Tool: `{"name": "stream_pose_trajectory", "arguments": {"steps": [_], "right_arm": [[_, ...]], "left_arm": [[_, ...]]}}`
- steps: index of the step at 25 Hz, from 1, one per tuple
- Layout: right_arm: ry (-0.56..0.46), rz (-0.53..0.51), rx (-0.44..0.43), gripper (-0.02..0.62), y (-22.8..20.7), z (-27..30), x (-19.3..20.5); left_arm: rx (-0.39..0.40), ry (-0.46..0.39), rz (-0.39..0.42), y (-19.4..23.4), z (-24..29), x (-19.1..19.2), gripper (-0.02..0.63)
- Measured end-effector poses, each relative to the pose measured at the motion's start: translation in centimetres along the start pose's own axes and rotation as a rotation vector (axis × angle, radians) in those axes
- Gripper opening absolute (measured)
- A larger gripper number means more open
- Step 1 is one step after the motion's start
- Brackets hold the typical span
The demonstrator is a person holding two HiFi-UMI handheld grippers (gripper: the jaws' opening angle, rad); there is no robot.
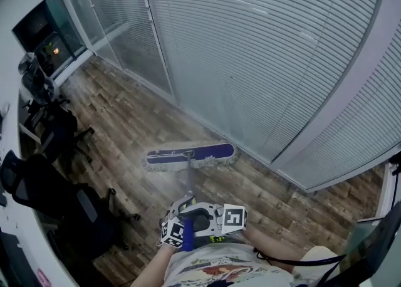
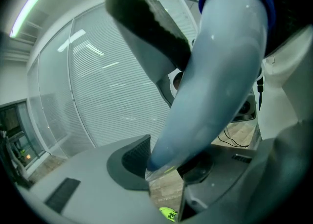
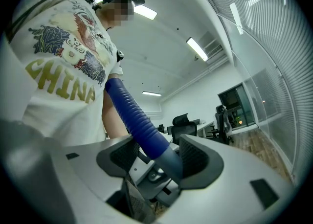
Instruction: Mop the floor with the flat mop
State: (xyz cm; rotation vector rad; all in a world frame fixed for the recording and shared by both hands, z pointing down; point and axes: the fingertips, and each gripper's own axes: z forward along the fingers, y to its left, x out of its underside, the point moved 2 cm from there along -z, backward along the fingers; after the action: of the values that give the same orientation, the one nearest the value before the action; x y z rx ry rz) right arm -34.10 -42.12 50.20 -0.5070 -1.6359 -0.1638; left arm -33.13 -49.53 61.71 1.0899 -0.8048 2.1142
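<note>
The flat mop's blue and white head [image 1: 190, 155] lies flat on the wood floor close to the glass wall. Its pole [image 1: 188, 182] runs back to my two grippers in front of the person's chest. My left gripper [image 1: 183, 209] is shut on the grey pole [image 2: 215, 71], which fills the left gripper view between the dark pads [image 2: 139, 155]. My right gripper [image 1: 202, 220] is shut where the blue ribbed grip [image 3: 134, 115] meets the grey pole, and it points back at the person's printed shirt [image 3: 58, 66].
A glass wall with lowered blinds [image 1: 263, 60] curves along the far side of the plank floor [image 1: 125, 116]. Black office chairs [image 1: 56, 132] and a desk edge line the left side. A black cable [image 1: 294, 260] trails at the lower right.
</note>
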Motion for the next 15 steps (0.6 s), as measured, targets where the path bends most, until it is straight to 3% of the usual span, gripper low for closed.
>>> {"name": "stream_pose_trajectory", "arguments": {"steps": [12, 15], "right_arm": [[-0.024, -0.034, 0.114, 0.249, -12.9, 1.3, -5.3], [-0.018, -0.082, 0.118, 0.235, -16.4, 2.1, -6.3]], "left_arm": [[0.038, -0.066, -0.064, 12.2, 4.8, -1.9, 0.1], [0.028, -0.078, -0.027, 15.8, 6.2, -2.6, 0.098]]}}
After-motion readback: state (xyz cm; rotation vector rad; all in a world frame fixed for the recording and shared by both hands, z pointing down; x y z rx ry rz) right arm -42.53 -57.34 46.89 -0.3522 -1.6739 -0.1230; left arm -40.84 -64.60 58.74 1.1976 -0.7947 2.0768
